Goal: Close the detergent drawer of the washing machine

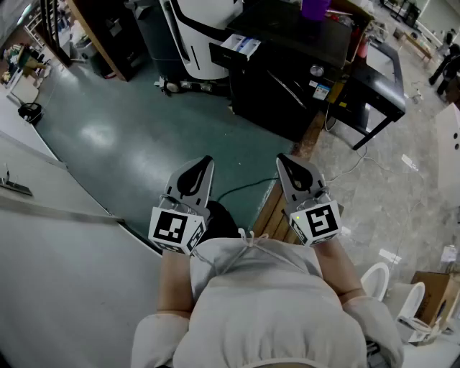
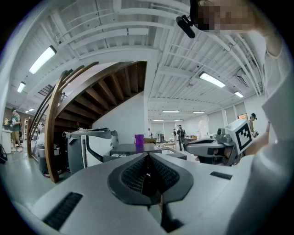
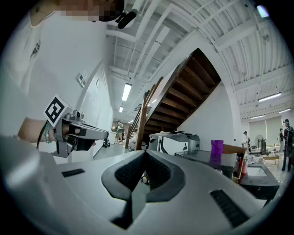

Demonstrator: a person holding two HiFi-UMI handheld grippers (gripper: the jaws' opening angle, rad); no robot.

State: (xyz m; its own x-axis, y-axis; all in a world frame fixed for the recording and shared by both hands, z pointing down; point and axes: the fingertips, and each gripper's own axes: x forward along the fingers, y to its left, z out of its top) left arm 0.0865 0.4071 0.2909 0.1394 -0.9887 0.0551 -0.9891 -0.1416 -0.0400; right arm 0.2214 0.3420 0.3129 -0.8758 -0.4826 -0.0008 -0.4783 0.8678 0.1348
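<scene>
The black washing machine (image 1: 287, 79) stands well ahead of me across the green floor, with a purple cup (image 1: 314, 8) on top. Its detergent drawer (image 1: 239, 45) sticks out at the upper left corner, white and blue inside. My left gripper (image 1: 205, 165) and right gripper (image 1: 284, 161) are held side by side near my body, far from the machine. Both are shut with nothing between the jaws. The left gripper view shows its shut jaws (image 2: 148, 157) and the machine's dark top (image 2: 131, 148) beyond. The right gripper view shows shut jaws (image 3: 144, 154) too.
A white machine (image 1: 205, 29) stands left of the washing machine. A black table (image 1: 377, 79) is at its right. A white counter (image 1: 43, 266) runs along my left. A cable (image 1: 244, 188) lies on the floor ahead. A wooden staircase (image 3: 183, 92) rises behind.
</scene>
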